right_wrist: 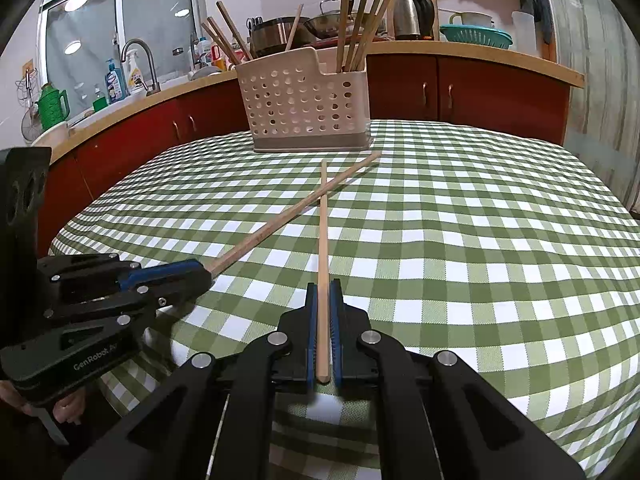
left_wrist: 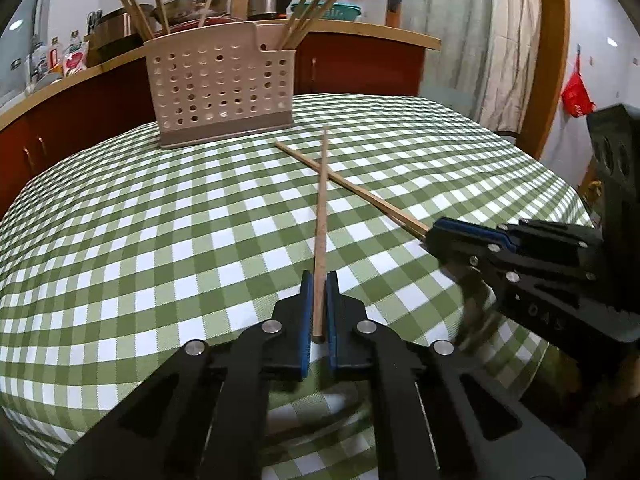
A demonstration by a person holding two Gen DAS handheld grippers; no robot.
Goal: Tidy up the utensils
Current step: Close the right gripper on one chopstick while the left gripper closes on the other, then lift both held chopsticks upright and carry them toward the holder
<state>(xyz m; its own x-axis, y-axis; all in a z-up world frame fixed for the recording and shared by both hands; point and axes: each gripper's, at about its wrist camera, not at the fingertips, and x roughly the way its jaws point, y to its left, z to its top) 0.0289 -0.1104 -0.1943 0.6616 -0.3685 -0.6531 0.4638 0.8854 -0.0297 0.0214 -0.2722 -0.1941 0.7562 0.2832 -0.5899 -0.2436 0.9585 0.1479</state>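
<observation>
Surface: round-edged table under a green-and-white checked cloth (right_wrist: 460,264), smooth, lit from overhead. Behind it a run of dark red cabinets with a pale wood counter (right_wrist: 500,60). On the counter, in the right wrist view: a steel faucet (right_wrist: 138,60) over a sink below a window, a green jug (right_wrist: 50,106), several soap and spray bottles, two steel pots, a steel electric kettle (right_wrist: 412,16), a teal colander (right_wrist: 476,36). A red bag (left_wrist: 576,94) hangs on the wall in the left wrist view, beside a curtain.

Count: one beige perforated plastic utensil caddy (right_wrist: 304,104) at the far side of the table, two compartments in use. Chopsticks stand in both: about four at its left end, about five at its right; overlap makes the exact tally uncertain. Two loose wooden chopsticks off the caddy, crossing each other in an X near the table's middle.

Left gripper (left_wrist: 319,280): black with blue pads, jaws clamped together on the near end of the darker brown wooden chopstick (left_wrist: 321,220), which runs forward toward the caddy.

Right gripper (right_wrist: 325,292): same build, jaws clamped on the near end of the lighter tan wooden chopstick (right_wrist: 323,240). Each gripper shows at the edge of the other's view. Fingers (right_wrist: 64,410) of a person are visible under the left gripper's handle.
</observation>
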